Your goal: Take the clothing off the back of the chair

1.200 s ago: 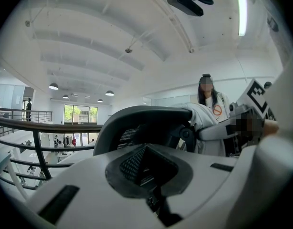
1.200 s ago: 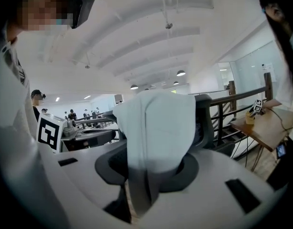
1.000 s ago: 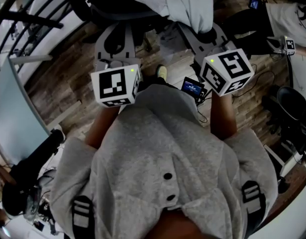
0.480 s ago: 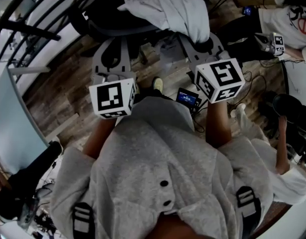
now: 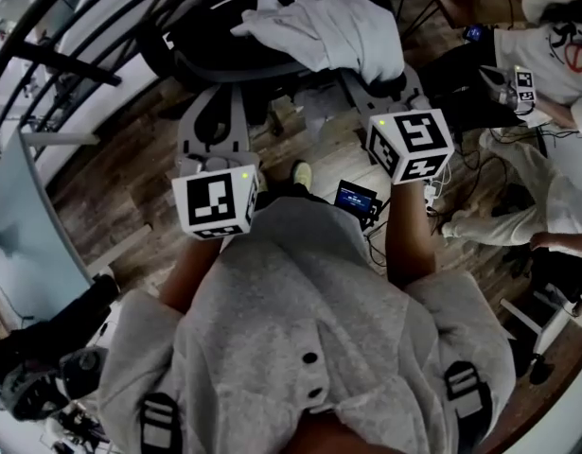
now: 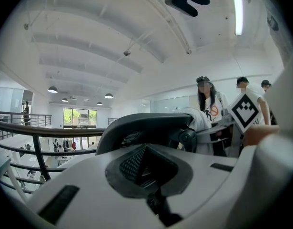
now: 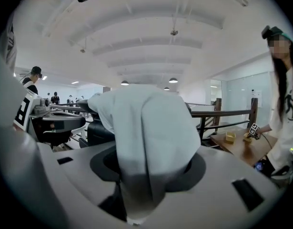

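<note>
Clench right claw (image 7: 136, 199), just opened, on clothing (image 7: 146, 137) hanging unpinched between jaws; lift up off chair (image 5: 224, 50); keep clenched, empty left claw (image 6: 156, 202) clear

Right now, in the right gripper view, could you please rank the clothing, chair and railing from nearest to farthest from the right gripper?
1. Clothing, centre, between the jaws of the right gripper; they have just been opening.
2. Chair, behind it, left.
3. Railing, far back, right.

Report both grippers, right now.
Left gripper: closed, holding nothing.
Right gripper: open; its fingers have just been opening, and the clothing hangs between them, unclamped.
</note>
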### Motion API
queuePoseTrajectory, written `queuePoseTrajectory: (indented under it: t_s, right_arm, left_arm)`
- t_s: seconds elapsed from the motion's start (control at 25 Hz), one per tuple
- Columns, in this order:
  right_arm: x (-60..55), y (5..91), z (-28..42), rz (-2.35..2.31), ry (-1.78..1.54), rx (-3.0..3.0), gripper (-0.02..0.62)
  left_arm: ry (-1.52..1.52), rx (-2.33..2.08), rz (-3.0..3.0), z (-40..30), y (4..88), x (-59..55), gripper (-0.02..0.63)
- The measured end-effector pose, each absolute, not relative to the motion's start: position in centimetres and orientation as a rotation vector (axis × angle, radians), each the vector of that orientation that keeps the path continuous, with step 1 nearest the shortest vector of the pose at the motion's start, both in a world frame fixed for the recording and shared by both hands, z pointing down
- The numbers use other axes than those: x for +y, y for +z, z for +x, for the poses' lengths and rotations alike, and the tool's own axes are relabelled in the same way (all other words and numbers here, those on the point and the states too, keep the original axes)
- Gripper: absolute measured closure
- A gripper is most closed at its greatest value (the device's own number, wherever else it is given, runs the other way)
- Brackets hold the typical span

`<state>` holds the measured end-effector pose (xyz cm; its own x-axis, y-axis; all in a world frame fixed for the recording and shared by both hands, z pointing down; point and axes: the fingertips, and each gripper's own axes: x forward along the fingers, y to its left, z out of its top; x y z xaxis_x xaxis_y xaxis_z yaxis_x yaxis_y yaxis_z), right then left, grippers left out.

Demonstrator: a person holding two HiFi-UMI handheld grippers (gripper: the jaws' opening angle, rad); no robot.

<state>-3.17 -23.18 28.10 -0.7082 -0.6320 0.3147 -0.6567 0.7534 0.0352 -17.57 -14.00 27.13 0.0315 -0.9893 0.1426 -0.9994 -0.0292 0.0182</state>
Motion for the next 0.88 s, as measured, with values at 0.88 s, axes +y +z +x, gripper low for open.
queuePoseTrajectory:
  t_s: [0.88]
  right_arm:
    - [-25.2,24.7,0.4,1.396,0.200,-2.815,0.528]
  left_arm:
    - [0.134,-2.052,2.230,-14.9,28.4,-15.3,0.595]
